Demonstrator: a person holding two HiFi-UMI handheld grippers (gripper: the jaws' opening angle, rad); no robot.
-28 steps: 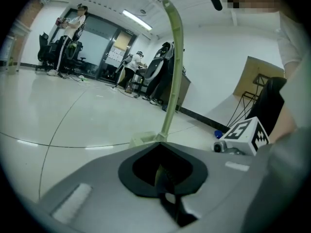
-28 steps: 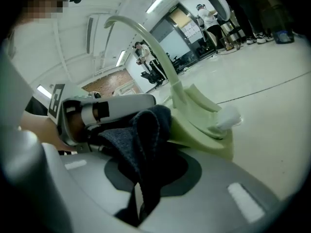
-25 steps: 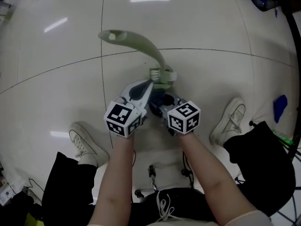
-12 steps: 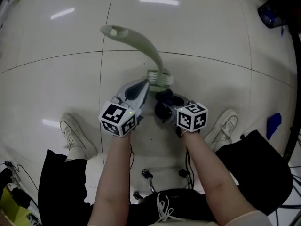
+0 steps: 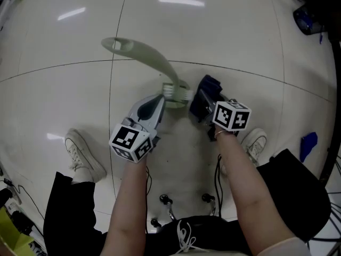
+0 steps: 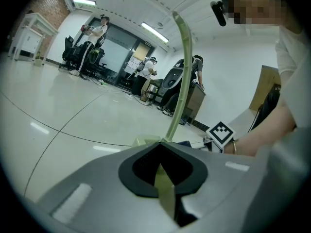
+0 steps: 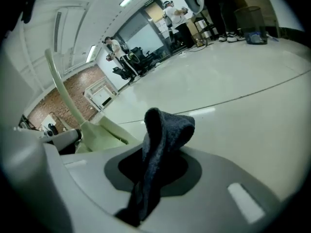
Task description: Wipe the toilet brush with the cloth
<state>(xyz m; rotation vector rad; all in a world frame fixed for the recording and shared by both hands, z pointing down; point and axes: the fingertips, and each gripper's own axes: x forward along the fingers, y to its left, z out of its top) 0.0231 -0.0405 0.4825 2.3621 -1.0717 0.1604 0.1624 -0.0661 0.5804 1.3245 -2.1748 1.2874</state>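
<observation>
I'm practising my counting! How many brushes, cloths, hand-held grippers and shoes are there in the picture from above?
toilet brush: 1
cloth: 1
hand-held grippers: 2 (left hand-held gripper, right hand-held gripper)
white shoes: 2
Total: 6

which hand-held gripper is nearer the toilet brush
Left. The left hand-held gripper is shut on the toilet brush at its bristle end. The right hand-held gripper holds the cloth close beside that end, on its right.
</observation>
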